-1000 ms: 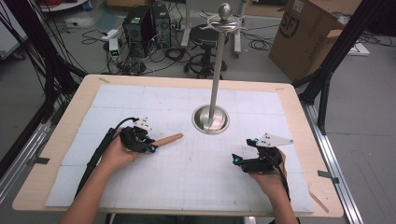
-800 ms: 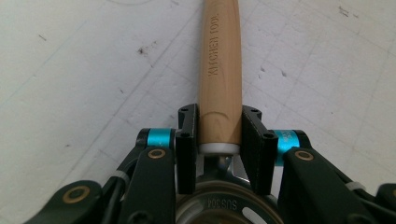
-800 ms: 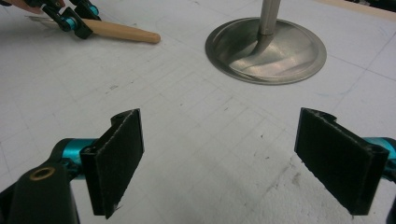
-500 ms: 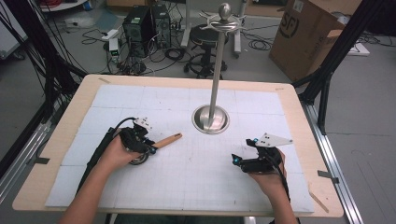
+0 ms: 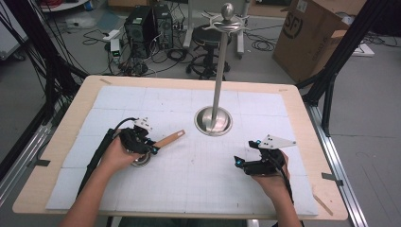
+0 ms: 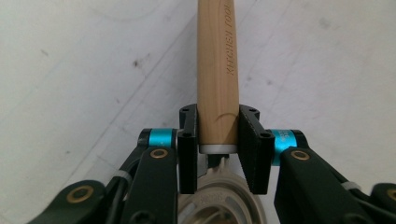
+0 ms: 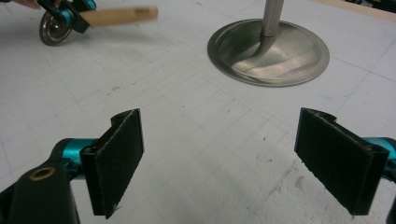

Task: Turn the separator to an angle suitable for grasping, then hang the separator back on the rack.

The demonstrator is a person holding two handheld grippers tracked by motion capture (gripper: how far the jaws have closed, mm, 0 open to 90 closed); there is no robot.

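A kitchen tool with a light wooden handle (image 5: 170,138) and a round metal head (image 5: 141,161) lies on the white mat, left of centre. My left gripper (image 5: 156,144) is shut on the handle (image 6: 217,56) close to the metal head (image 6: 219,200). Both pads press the wood, and the jaws have just closed a touch tighter on it. My right gripper (image 5: 239,163) rests on the mat at the right, open, with nothing between its pads (image 7: 238,158). It faces the tool's handle (image 7: 121,15) and the stand.
A tall metal stand with a round base (image 5: 213,120) rises from the middle of the mat (image 5: 189,189); its base (image 7: 268,44) lies ahead of the right gripper. Cables trail from both grippers toward the near table edge. A cardboard box (image 5: 312,33) stands on the floor beyond.
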